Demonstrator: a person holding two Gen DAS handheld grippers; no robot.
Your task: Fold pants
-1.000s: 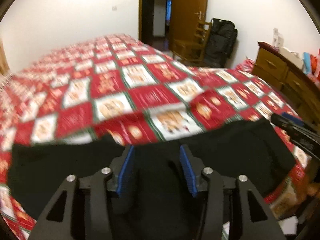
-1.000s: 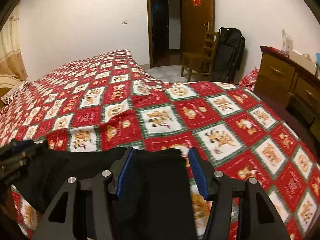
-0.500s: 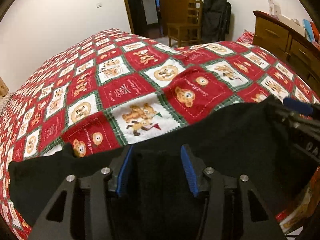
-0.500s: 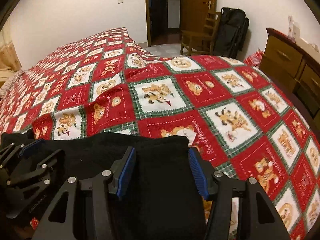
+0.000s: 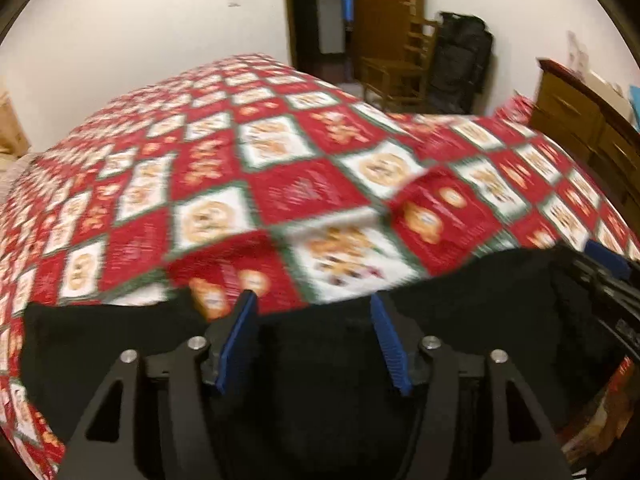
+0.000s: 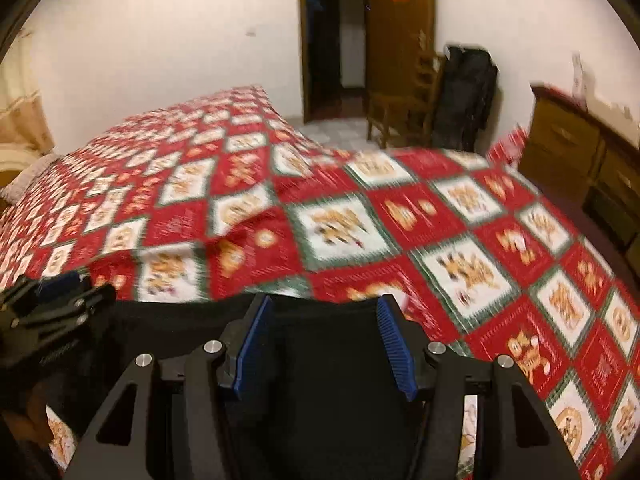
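The bed (image 5: 304, 184) fills most of both your views, covered by a red, white and green patchwork quilt (image 6: 400, 216) printed with bear pictures, blurred in both cameras. Across its near edge lie the black pants (image 5: 328, 368), a dark band spreading from the left side of your left-wrist view to its right side, and in your right-wrist view ending just right of the fingers, where the quilt shows again. Beyond the bed you have a wooden dresser (image 5: 580, 120) on the right, a dark bag (image 6: 464, 96) leaning against the wall, a wooden chair (image 5: 400, 68) beside it and a brown door (image 6: 400, 24) next to a dark doorway. Your left gripper (image 5: 316, 336) is over the pants with its blue pads spread apart and black cloth showing between them; it is released, clamping nothing. Your right gripper (image 6: 326, 336) sits the same way near the right end of the pants, its jaws parted wide over the cloth. Each gripper shows at the edge of the other's view, close alongside.
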